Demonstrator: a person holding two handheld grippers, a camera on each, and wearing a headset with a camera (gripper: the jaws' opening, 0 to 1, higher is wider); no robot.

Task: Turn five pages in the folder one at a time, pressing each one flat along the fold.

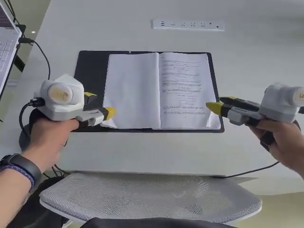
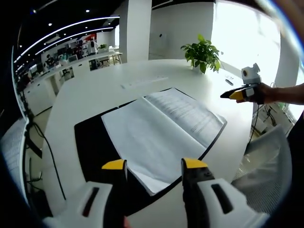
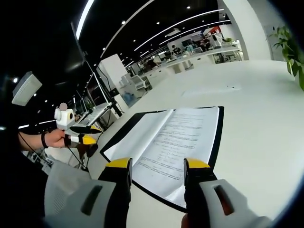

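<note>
open-plan office: white worktable with a power strip at its far edge, a laptop at the left and a potted plant near a bright window; grey mesh chair back at the near side; white column, rows of desks and linear ceiling lights beyond

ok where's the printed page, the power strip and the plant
printed page (image 1: 185, 90), head view, middle of the text
power strip (image 1: 187, 24), head view, middle of its top face
plant (image 2: 202, 53), left gripper view, on its leaves
</note>
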